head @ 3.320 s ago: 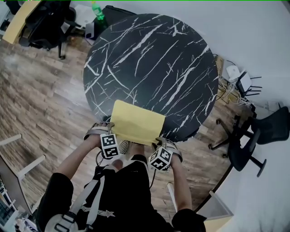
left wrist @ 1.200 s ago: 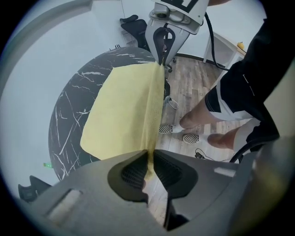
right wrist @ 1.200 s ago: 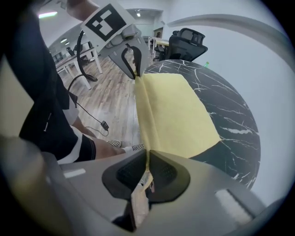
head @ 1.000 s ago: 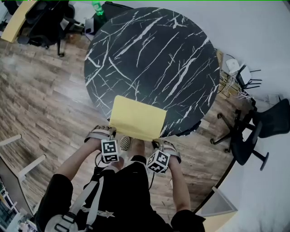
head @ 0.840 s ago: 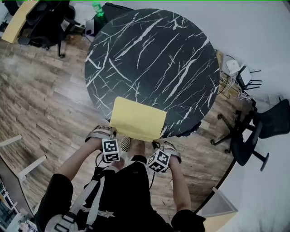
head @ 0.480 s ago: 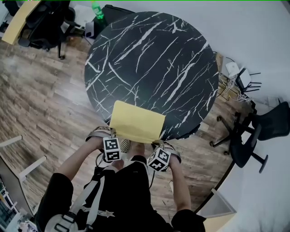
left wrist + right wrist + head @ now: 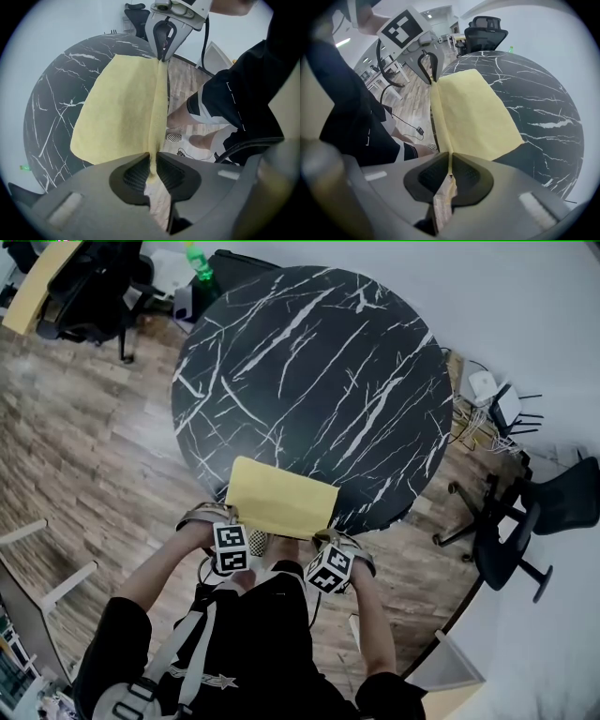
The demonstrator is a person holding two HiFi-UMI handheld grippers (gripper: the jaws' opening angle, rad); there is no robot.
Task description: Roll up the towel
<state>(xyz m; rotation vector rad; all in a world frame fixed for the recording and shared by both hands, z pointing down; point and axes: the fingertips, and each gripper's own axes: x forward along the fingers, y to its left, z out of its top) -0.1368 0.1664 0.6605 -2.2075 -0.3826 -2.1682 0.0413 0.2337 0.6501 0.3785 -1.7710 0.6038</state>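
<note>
A yellow towel (image 7: 281, 507) lies spread on the round black marble tabletop (image 7: 309, 362), at the rim nearest the person. Its near edge reaches past that rim. The left claw (image 7: 152, 169) is closed on the towel's near left corner, and the yellow cloth is pinched thin between its ribbed pads. The right claw (image 7: 450, 169) is closed the same way on the near right corner. The near edge runs taut between the two claws, raised slightly off the tabletop, with a narrow strip of it turned up along its length. The rest of the towel rests flat on the marble. Both claws point steeply down, side by side in front of the person's body. Below the stretched edge, a checkered shoe (image 7: 174, 137) stands on the wooden floor (image 7: 84, 456).
</note>
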